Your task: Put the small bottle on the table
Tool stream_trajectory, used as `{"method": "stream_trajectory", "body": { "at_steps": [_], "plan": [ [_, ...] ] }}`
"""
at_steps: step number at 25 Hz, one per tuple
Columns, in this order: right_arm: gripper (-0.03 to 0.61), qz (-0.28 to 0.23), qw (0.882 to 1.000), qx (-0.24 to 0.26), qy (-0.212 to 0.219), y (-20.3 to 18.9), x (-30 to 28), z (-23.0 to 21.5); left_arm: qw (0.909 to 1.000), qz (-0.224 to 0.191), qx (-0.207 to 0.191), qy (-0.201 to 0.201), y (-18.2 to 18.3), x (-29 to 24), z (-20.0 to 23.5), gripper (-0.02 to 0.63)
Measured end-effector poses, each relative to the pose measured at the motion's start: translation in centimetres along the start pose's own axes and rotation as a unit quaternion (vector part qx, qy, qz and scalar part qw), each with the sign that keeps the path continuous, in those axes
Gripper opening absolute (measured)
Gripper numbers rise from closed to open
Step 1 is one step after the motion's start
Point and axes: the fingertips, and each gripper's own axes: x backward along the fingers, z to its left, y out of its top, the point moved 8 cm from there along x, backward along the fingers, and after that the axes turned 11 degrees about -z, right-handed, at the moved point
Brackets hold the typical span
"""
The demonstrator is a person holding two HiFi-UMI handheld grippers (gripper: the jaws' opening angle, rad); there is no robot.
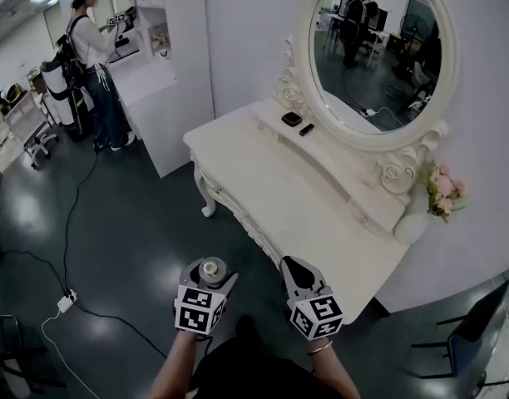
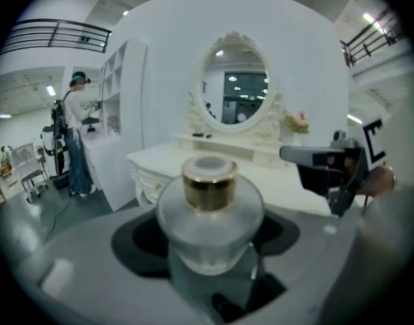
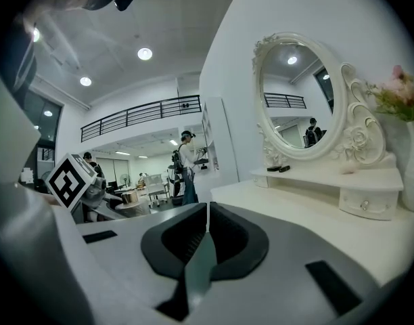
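Observation:
A small frosted-glass bottle [image 1: 210,268] with a gold cap stands upright between the jaws of my left gripper [image 1: 209,274], which is shut on it. In the left gripper view the bottle [image 2: 208,212] fills the centre, gripped round its body. It hangs over the dark floor, short of the front edge of the white dressing table [image 1: 304,198]. My right gripper [image 1: 290,267] is beside it, just at the table's near edge, shut and empty; its jaws [image 3: 205,225] meet with nothing between them. The table top [image 3: 308,215] stretches ahead to the right.
An oval mirror [image 1: 379,52] stands on the table's back shelf, with two small dark items [image 1: 293,119] below it and a vase of pink flowers [image 1: 442,191] at the right. A person [image 1: 92,56] stands by a white cabinet [image 1: 167,81]. A cable [image 1: 71,214] crosses the floor.

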Motion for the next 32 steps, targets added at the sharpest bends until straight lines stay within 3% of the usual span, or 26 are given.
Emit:
{"method": "stream_trajectory", "body": {
  "at_steps": [10,22,32],
  "plan": [
    [0.005,-0.004,1.000,0.010,-0.018,0.5,-5.9,-0.6,0.9996,-0.008,-0.005,-0.026,2.1,-4.5,4.2,0.337],
    [0.006,-0.006,0.999,0.015,-0.032,1.4,-8.5,-2.7,0.9992,-0.004,0.005,-0.041,3.4,-8.9,5.9,0.337],
    [0.005,-0.011,0.999,0.015,-0.029,2.0,-11.6,-5.7,0.9985,0.000,-0.016,-0.053,5.4,-14.6,6.4,0.337]
  ]
}}
